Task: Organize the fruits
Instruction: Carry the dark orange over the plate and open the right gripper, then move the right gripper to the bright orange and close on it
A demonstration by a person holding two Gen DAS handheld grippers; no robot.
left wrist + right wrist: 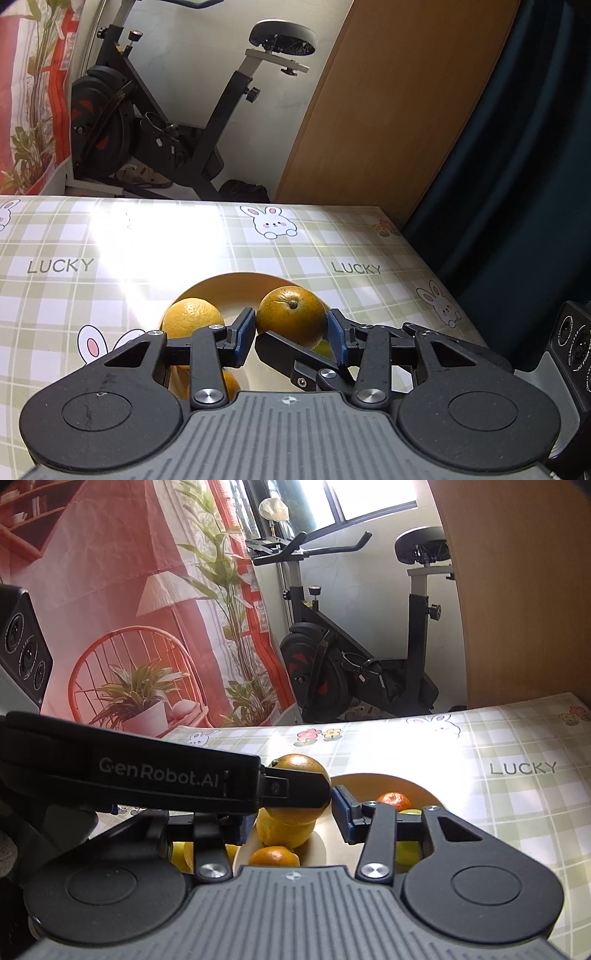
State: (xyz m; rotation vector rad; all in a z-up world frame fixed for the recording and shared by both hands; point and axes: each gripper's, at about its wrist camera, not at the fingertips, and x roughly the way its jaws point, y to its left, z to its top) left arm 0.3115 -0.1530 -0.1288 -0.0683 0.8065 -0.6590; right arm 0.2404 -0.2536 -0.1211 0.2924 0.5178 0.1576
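My left gripper [291, 334] is shut on a greenish orange [291, 317], one blue pad against each side, above a tan bowl [236, 282]. A yellow orange [192, 317] and a small mandarin [232, 384] lie in that bowl. In the right wrist view the left gripper's black arm [166, 775] comes in from the left with the same orange [299, 766] in its fingers. My right gripper [293, 821] stands open just below it, over a yellow fruit [284, 830] and a mandarin [275, 856] on a cream dish [319, 849]. Its left finger is hidden.
A second, orange-coloured bowl [391, 781] to the right holds a mandarin [394, 800] and a green fruit [406, 851]. The table wears a green checked cloth [110, 258] with rabbits. An exercise bike [166, 129], a wooden panel [388, 110] and a dark curtain [517, 166] stand behind.
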